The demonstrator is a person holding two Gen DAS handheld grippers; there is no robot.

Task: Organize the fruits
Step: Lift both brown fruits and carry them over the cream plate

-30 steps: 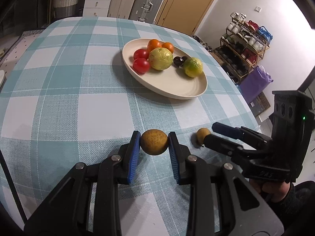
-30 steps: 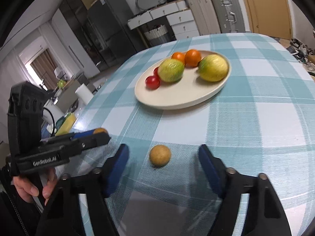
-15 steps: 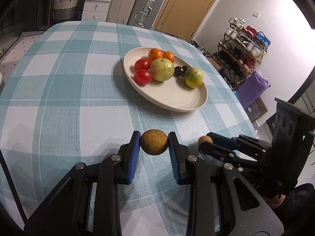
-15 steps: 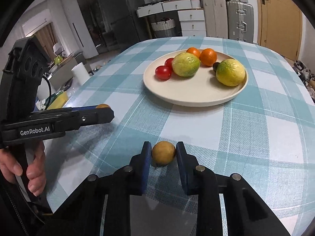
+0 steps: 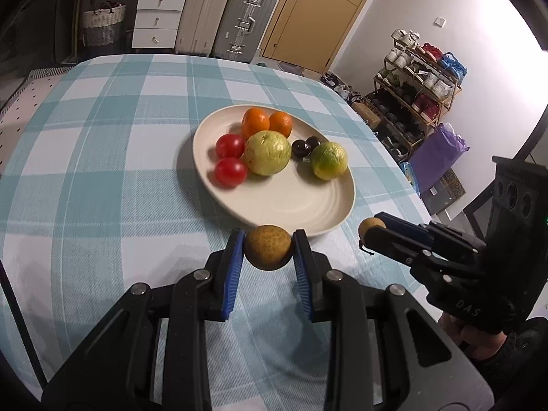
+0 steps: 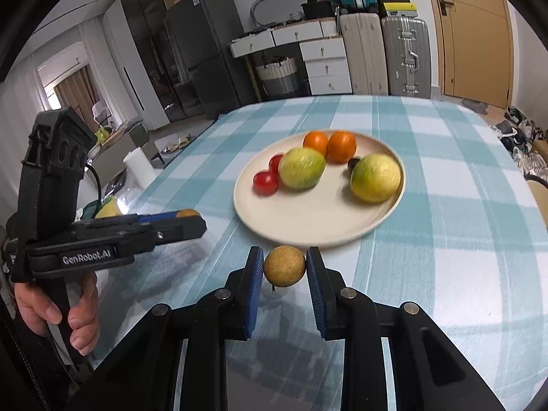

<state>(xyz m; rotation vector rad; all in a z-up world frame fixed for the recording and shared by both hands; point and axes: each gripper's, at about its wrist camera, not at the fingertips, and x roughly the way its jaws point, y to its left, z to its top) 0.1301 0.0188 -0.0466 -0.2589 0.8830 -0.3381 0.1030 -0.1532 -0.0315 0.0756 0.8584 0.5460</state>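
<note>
My left gripper point(image 5: 268, 248) is shut on a round brown fruit point(image 5: 268, 246) and holds it above the cloth just before the near rim of the cream plate point(image 5: 301, 202). My right gripper point(image 6: 285, 267) is shut on a smaller brown fruit point(image 6: 284, 265), also lifted near the plate's point(image 6: 308, 219) front rim. The plate holds two tomatoes point(image 5: 230, 170), two oranges point(image 5: 255, 121), a yellow-green fruit point(image 5: 267, 152), two dark plums point(image 5: 301, 147) and a green-yellow citrus point(image 5: 328, 160). The right gripper point(image 5: 371, 231) shows at the right of the left wrist view, the left gripper point(image 6: 191, 221) at the left of the right wrist view.
A teal and white checked cloth point(image 5: 102, 171) covers the round table. Its edge drops off at the right point(image 5: 404, 185). A shoe rack point(image 5: 418, 78), suitcases point(image 5: 246, 24) and drawers point(image 5: 154, 17) stand beyond the table. A paper roll point(image 6: 137, 164) stands off the table's left side.
My right gripper closed on the small brown fruit and lifted it. Both grippers have carried their fruits forward to the plate's near rim.
</note>
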